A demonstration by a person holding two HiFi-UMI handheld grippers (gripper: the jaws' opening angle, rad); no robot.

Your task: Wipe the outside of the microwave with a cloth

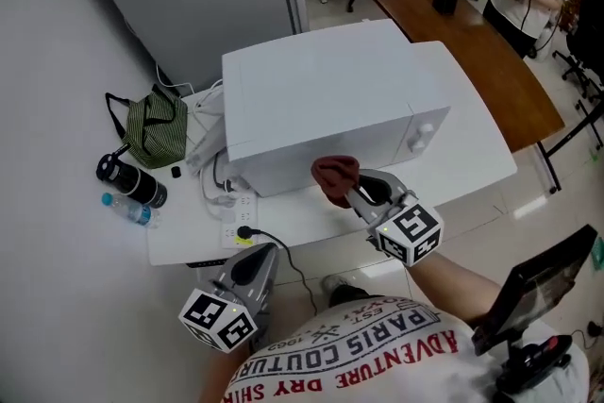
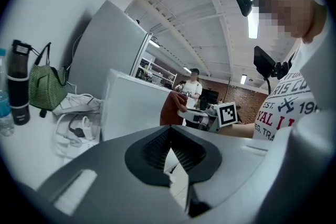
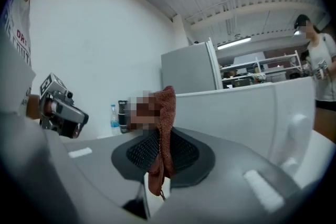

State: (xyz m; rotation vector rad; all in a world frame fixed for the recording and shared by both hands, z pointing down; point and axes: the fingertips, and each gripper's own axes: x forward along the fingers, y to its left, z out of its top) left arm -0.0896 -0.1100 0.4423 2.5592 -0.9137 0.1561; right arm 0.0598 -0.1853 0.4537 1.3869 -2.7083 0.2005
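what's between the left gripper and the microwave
Head view: a white power strip with a black plug in it, on the white table.

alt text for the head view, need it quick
The right tongs hold a dark red cloth at the front of a white microwave on a white table. The left tongs hang shut and empty by the table's near edge.
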